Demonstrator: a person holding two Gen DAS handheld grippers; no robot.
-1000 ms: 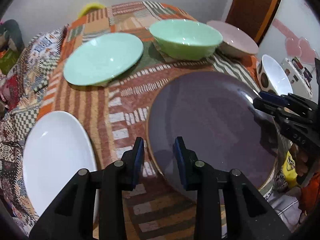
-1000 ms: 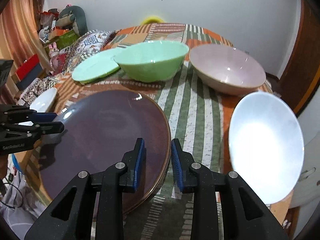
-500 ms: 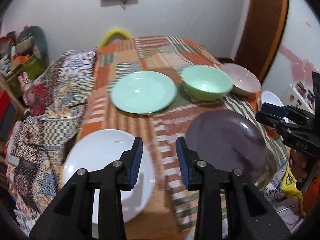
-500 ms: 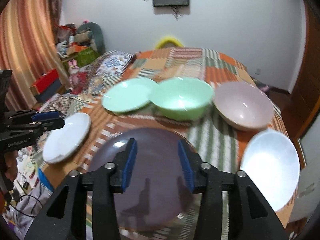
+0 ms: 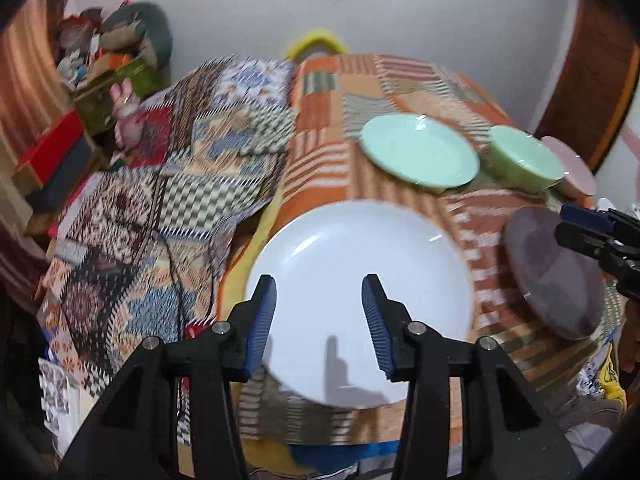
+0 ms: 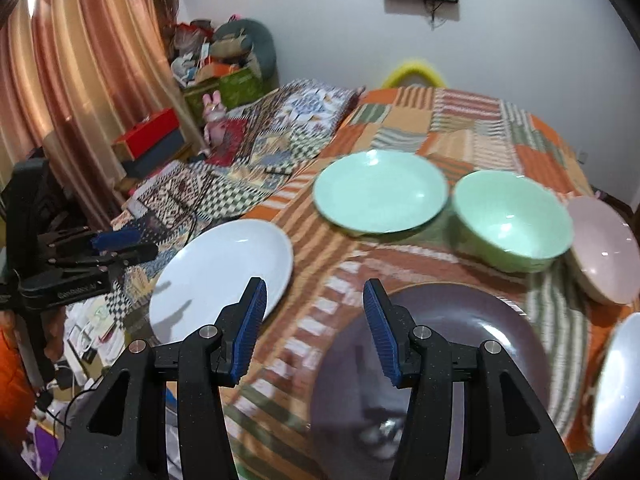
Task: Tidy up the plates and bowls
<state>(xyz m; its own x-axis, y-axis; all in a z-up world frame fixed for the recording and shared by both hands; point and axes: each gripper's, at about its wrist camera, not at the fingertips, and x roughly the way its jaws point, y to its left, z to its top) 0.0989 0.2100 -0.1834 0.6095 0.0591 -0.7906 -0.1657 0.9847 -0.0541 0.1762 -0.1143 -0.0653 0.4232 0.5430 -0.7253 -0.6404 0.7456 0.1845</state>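
Observation:
On the patchwork tablecloth lie a white plate [image 5: 360, 248] [image 6: 224, 272], a purple plate [image 5: 556, 280] [image 6: 460, 320], a green plate [image 5: 420, 156] [image 6: 380, 192], a green bowl [image 5: 526, 160] [image 6: 512, 220], a pink bowl [image 5: 576, 168] [image 6: 604, 248] and a white bowl [image 6: 616, 380]. My left gripper [image 5: 318, 284] [image 6: 120, 244] hovers over the white plate's near half, jaws opening with nothing between them. My right gripper [image 6: 313, 286] [image 5: 580, 224] hangs above the cloth between the white and purple plates, jaws also opening and empty.
The table [image 6: 460, 120] drops off at its left edge onto a patterned quilt [image 5: 160, 200]. Boxes and soft toys [image 6: 216, 68] pile up by the curtain [image 6: 80, 60] at the far left. A yellow chair back [image 5: 316, 40] stands behind the table.
Both grippers pulled back from the purple plate and swung left. The left one now hangs over the white plate. Both pairs of jaws stand wider apart.

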